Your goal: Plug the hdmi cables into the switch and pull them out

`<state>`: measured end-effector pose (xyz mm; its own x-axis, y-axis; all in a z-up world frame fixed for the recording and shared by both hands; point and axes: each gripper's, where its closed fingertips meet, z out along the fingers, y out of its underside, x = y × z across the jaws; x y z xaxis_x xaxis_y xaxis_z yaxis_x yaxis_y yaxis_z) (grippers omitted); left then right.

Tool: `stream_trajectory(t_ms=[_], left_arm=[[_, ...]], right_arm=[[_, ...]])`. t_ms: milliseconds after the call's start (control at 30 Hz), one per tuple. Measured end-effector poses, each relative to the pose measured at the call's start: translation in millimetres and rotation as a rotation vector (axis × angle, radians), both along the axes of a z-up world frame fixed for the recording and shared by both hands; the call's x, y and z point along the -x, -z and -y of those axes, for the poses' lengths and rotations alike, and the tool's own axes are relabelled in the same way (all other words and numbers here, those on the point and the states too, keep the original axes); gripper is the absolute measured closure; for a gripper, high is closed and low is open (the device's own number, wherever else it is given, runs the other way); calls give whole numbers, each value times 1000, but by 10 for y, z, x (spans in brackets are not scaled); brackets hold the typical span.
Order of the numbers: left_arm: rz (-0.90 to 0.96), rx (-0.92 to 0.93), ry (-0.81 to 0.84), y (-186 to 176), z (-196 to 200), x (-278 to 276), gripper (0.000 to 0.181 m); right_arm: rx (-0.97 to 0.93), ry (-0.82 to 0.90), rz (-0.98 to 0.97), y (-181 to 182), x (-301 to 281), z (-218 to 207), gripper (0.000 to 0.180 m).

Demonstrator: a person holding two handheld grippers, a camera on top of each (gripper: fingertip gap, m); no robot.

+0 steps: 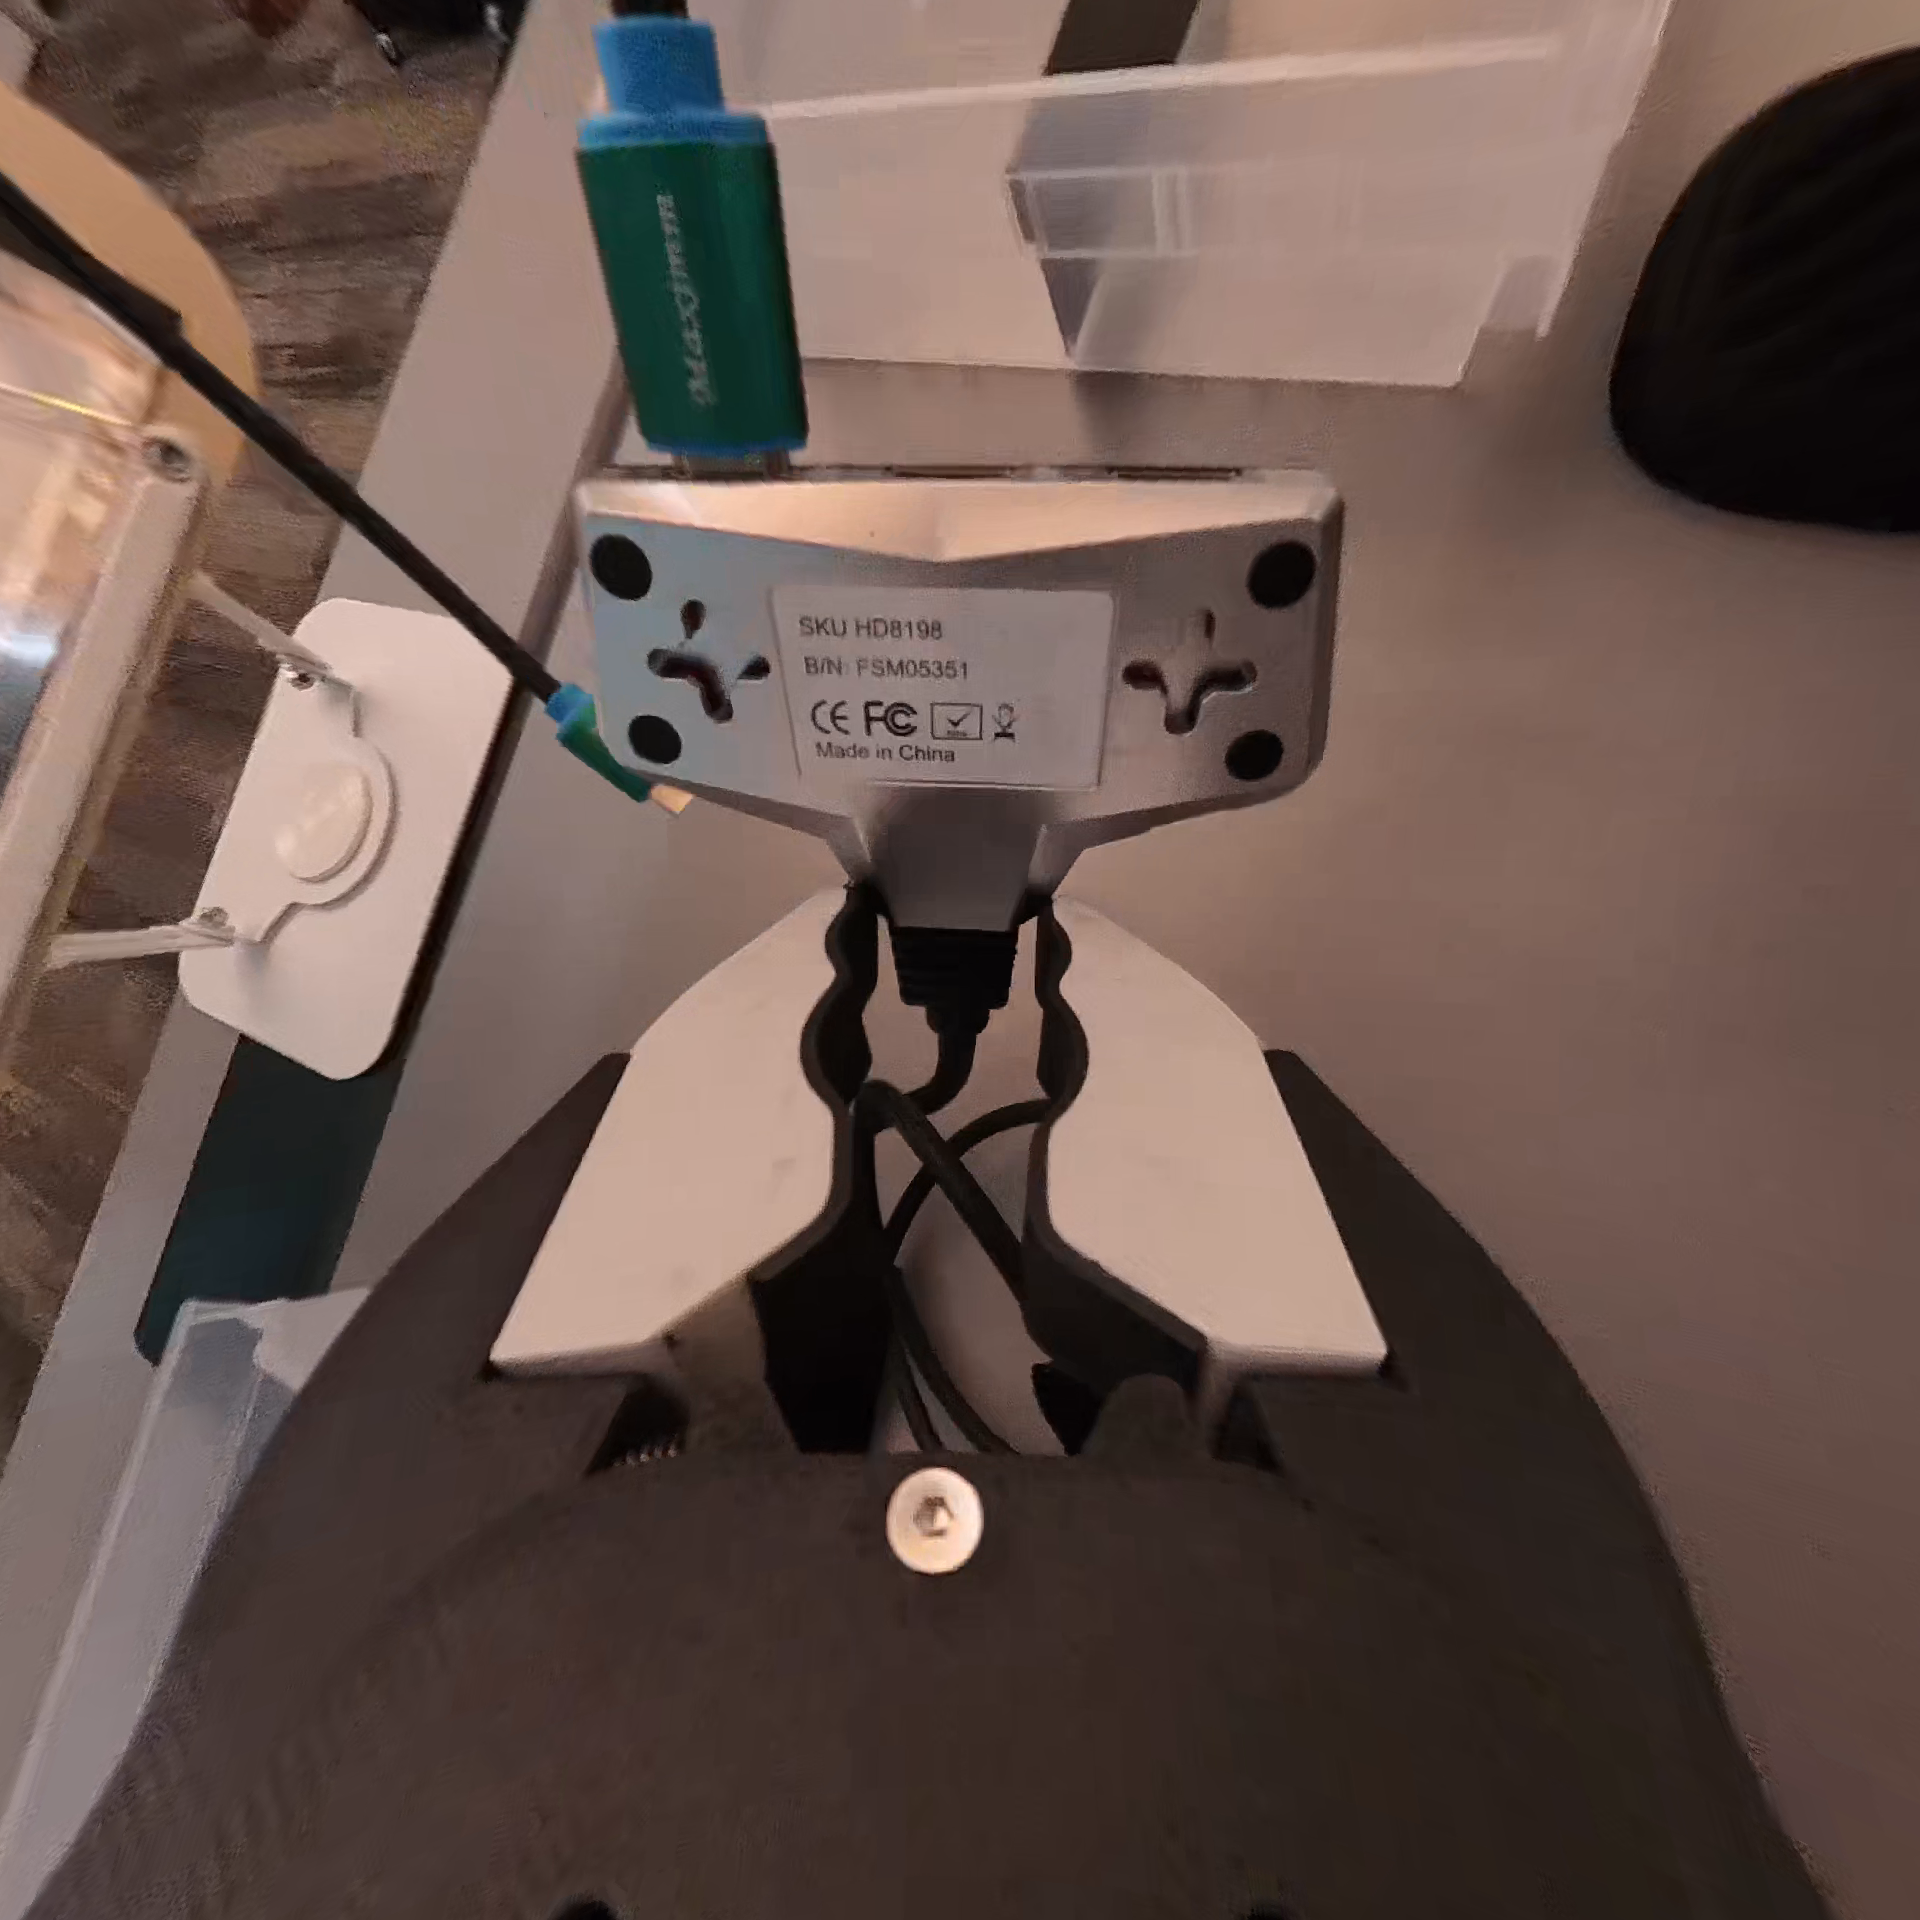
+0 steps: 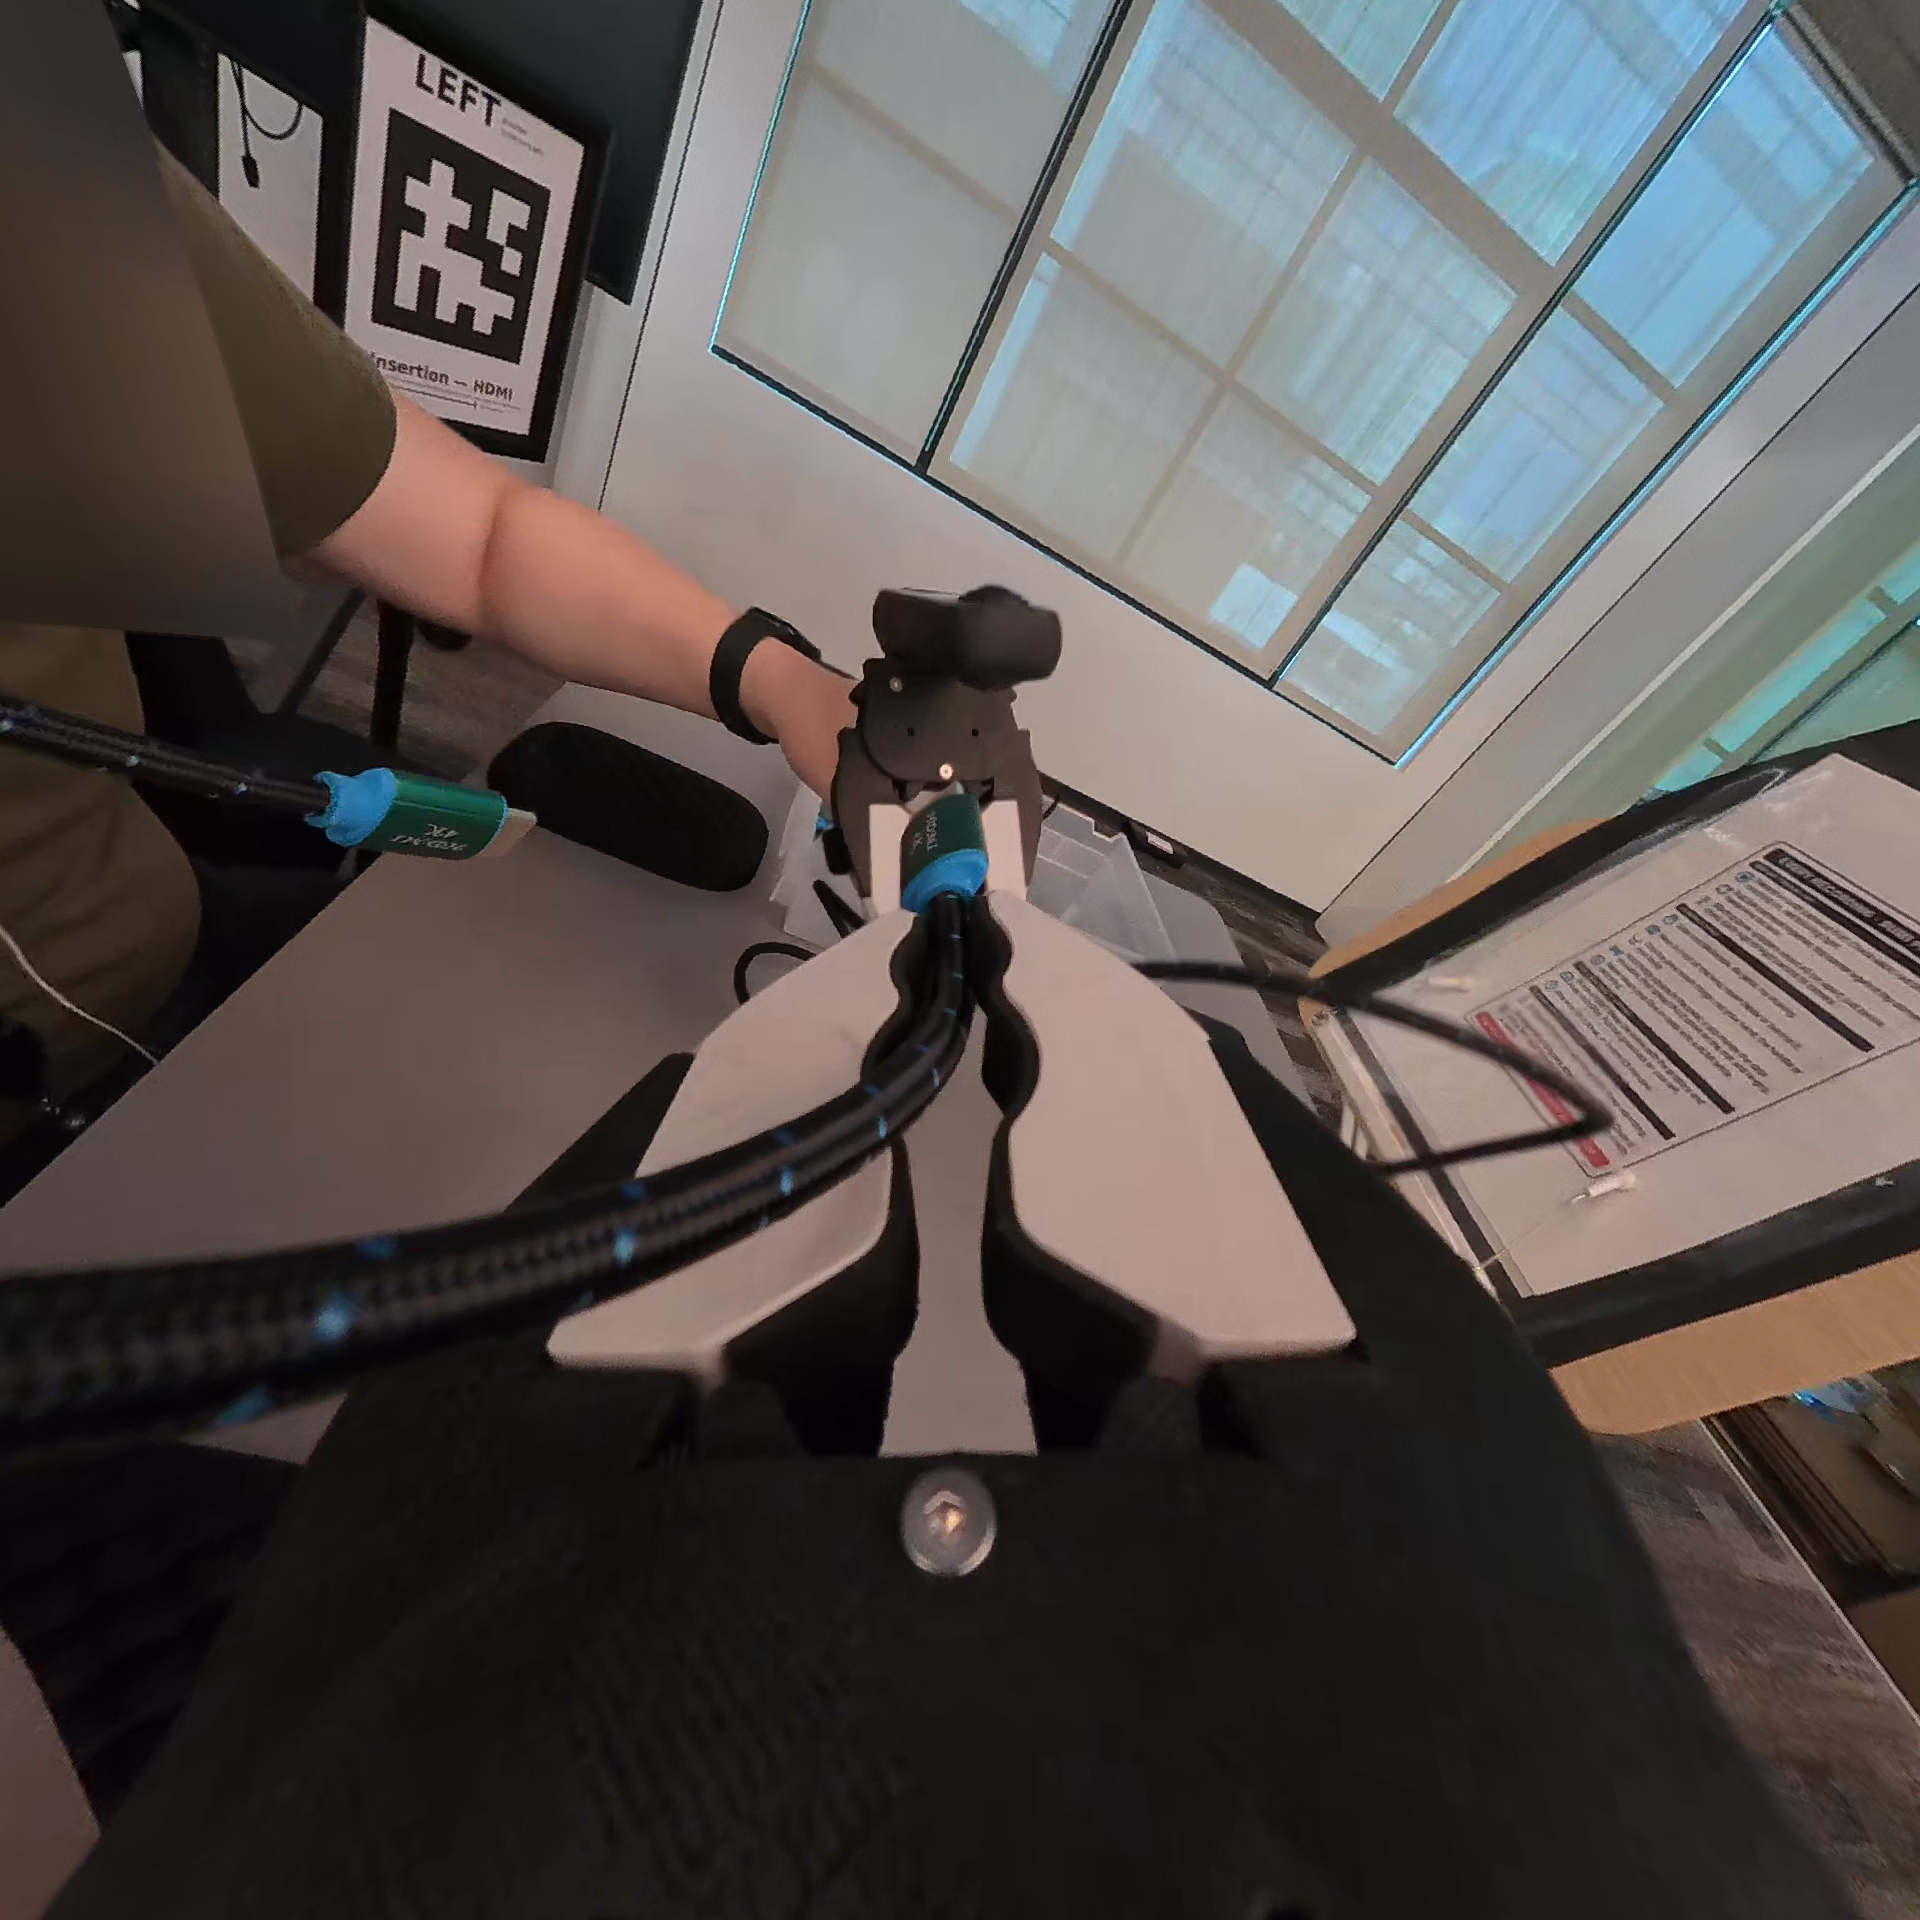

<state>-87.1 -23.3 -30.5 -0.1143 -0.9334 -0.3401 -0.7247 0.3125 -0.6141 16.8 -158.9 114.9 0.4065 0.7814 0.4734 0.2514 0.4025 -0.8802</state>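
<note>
A silver HDMI switch (image 1: 951, 665) is held underside up, above the grey table (image 1: 1507, 935). My left gripper (image 1: 951, 904) is shut on its narrow cable end; it also shows in the right wrist view (image 2: 935, 774), facing me. A green HDMI plug (image 1: 707, 291) sits in the leftmost port on the switch's far edge, with a little metal showing. My right gripper (image 2: 951, 925) is shut on the black braided cable (image 2: 623, 1226) just behind that plug (image 2: 940, 842). A second green plug (image 2: 426, 821) hangs loose at the left; it shows small in the left wrist view (image 1: 608, 753).
A clear acrylic stand (image 1: 1247, 208) and a black rounded object (image 1: 1787, 312) lie beyond the switch. The table edge runs along the left, with a white bracket (image 1: 332, 831) off it. A person's arm (image 2: 582, 592) reaches in. A board with a printed sheet (image 2: 1683, 997) stands right.
</note>
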Motion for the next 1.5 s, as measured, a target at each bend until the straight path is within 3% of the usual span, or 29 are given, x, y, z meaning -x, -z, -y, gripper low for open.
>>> stream_trajectory(t_ms=[300, 833, 1267, 1400, 1500], left_arm=[[49, -4, 8, 230, 88, -130, 154], [223, -6, -67, 19, 35, -44, 158], [-297, 136, -22, 926, 93, -342, 159], [-362, 141, -3, 1171, 148, -321, 158], [-292, 183, -19, 1228, 160, -363, 158]], right_arm=[[5, 2, -25, 22, -104, 4, 172], [76, 5, 17, 168, -30, -151, 172], [88, -44, 30, 192, 17, -71, 173], [78, -50, 20, 178, -17, -35, 172], [65, -54, 17, 164, -12, -34, 172]])
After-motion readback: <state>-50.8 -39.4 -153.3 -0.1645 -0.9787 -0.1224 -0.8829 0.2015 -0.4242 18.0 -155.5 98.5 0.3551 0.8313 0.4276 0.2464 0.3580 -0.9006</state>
